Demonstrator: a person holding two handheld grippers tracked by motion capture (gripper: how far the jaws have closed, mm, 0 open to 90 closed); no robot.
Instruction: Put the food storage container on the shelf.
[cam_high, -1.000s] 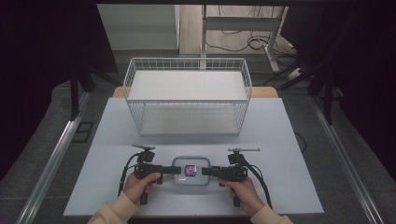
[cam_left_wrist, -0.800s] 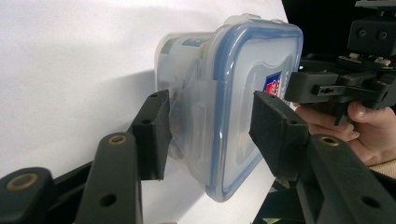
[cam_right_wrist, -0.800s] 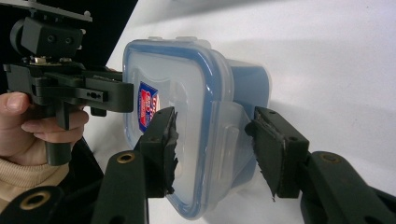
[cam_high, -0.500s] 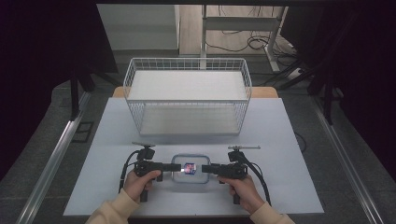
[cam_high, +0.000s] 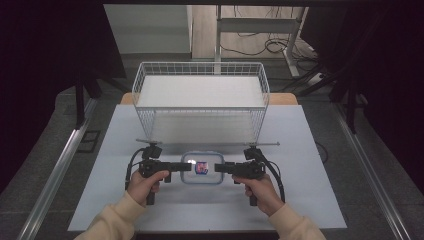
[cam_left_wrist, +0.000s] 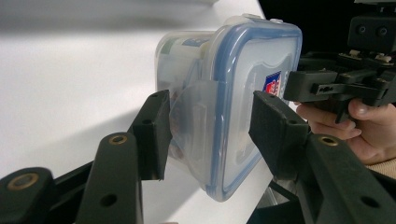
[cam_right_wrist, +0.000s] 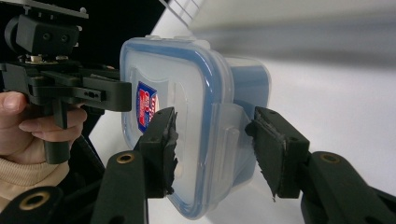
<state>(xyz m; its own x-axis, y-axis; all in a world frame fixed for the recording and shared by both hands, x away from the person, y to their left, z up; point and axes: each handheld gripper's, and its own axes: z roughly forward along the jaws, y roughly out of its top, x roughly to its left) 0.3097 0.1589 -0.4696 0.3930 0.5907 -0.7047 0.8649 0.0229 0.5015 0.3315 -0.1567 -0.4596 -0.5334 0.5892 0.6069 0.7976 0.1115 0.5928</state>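
1. One food container (cam_high: 202, 168) is the object of work: a rounded-square box of clear plastic with a blue-rimmed snap lid and a small red-and-blue label. It rests on the tabletop (cam_high: 300, 150) near the person's edge, between the two grippers and well apart from the wire basket.
2. Lid flaps: a translucent hinged locking flap hangs at each of the two opposite sides that face the grippers, one in the left gripper view (cam_left_wrist: 198, 112) and one in the right gripper view (cam_right_wrist: 226, 135). Each appears folded down against the box wall.
3. Left gripper (cam_left_wrist: 208, 133): jaws apart, straddling the flap and lid edge on its side. Whether either pad touches the plastic cannot be told.
4. Right gripper (cam_right_wrist: 215, 149): likewise parted, one worn, frayed pad just over the lid face and the other beside the box wall. No firm clamp is visible.
5. Step in hand, as judged: both grippers are set at opposite flaps, either to unlatch the lid or to pinch the box for lifting.
6. Next move, as judged: closing both grippers evenly. The smooth, glossy plastic may slip, and the thin flaps will flex under pressure.
7. Surroundings: the tabletop is matt and pale. The wire basket (cam_high: 200, 100), a white-coated rectangular mesh, stands at the far side. The person's hands, in cream sleeves (cam_high: 295, 225), hold the black gripper handles.
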